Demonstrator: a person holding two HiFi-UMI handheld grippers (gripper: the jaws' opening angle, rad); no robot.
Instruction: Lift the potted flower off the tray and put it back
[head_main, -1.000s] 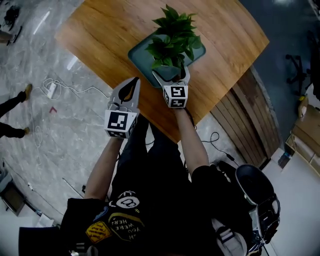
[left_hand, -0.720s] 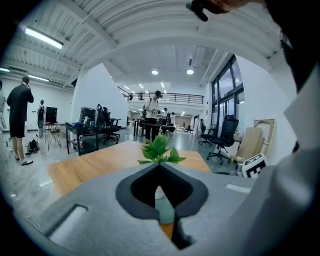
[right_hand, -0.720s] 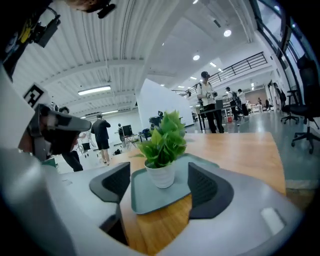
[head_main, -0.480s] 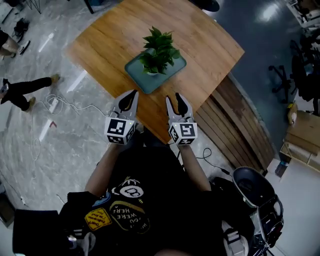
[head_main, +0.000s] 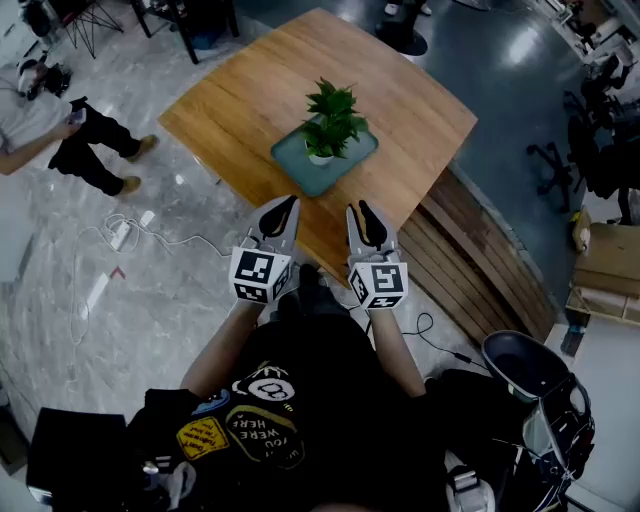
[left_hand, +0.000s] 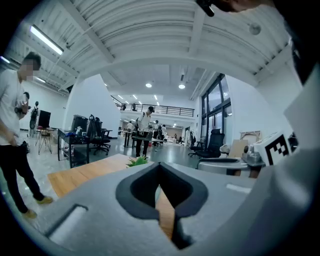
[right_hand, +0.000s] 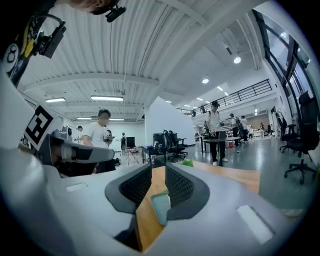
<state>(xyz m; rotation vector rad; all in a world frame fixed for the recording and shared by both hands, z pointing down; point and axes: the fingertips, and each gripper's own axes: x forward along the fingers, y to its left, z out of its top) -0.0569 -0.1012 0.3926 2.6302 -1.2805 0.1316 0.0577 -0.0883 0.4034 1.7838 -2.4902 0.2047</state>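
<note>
Teal tray (head_main: 297, 163) sits inside wooden table's (head_main: 420, 110) edges.

Wooden bench (head_main: 400, 90) ahead of the left tool (head_main: 283, 207), near edge close by its tips. Bears one teal tray (head_main: 300, 170), ahead and slightly right, apart from the tool.
</note>
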